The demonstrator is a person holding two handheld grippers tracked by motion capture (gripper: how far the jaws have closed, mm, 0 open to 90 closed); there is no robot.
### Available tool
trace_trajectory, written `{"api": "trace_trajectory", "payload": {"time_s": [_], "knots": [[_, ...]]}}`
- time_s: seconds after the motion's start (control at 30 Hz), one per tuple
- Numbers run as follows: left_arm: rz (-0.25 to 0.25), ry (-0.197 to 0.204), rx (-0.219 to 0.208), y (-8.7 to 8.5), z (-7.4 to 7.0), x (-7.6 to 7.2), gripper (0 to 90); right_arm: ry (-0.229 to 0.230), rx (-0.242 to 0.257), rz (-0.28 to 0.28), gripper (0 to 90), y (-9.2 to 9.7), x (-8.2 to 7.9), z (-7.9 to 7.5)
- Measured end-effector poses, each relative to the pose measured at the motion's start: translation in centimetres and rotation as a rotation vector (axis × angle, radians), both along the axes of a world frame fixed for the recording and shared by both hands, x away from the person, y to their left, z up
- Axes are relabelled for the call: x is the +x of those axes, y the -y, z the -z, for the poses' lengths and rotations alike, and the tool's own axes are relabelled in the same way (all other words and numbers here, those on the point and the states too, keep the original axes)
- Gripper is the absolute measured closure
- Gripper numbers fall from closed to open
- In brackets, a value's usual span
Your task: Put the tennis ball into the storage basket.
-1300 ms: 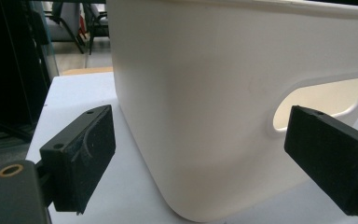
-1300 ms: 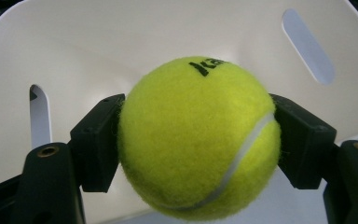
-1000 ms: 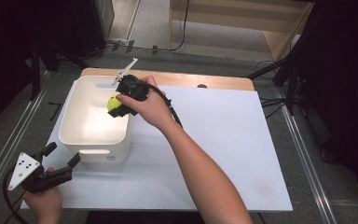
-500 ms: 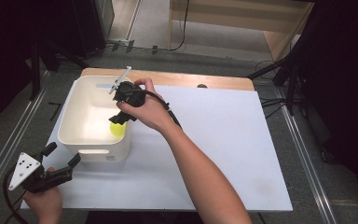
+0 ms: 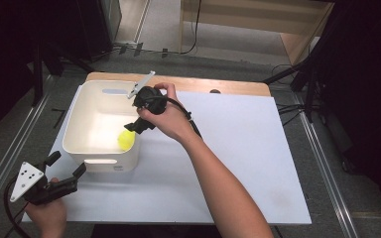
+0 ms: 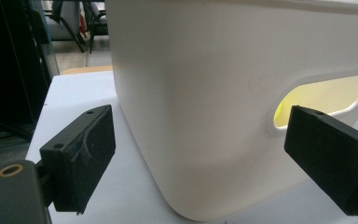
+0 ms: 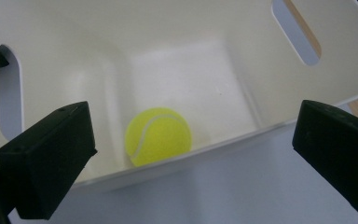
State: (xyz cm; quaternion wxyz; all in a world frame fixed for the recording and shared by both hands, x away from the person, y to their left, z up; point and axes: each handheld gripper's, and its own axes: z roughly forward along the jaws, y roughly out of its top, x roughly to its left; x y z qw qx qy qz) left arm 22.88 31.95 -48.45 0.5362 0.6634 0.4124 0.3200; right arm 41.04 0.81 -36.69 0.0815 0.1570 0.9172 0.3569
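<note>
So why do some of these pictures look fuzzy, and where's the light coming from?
In both gripper views the near black pads blur, too close to focus; in the right gripper view the ball is fairly sharp. In the left gripper view a yellowish glow shows through the bin's handle slot. In the high view the table is bright and the surroundings dark.

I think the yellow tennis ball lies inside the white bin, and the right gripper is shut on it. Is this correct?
Not quite. The tennis ball does lie inside the white bin, but the right gripper is open: its jaws have just been opening and stand wide apart above the ball, nothing between them. The right gripper view shows it.
</note>
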Motion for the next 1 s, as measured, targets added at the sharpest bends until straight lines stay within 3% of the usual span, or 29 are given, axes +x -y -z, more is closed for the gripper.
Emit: {"api": "trace_trajectory", "payload": {"time_s": [0.2, 1.0], "knots": [[-0.002, -0.005, 0.006, 0.1, 0.0, 0.0, 8.5, -0.003, 0.024, 0.022, 0.0, 1.6, -0.2, 0.3], [0.000, 0.000, 0.008, 0.2, 0.0, 0.0, 8.6, -0.001, 0.031, 0.091, 0.0, 5.9, -1.4, 1.5]]}}
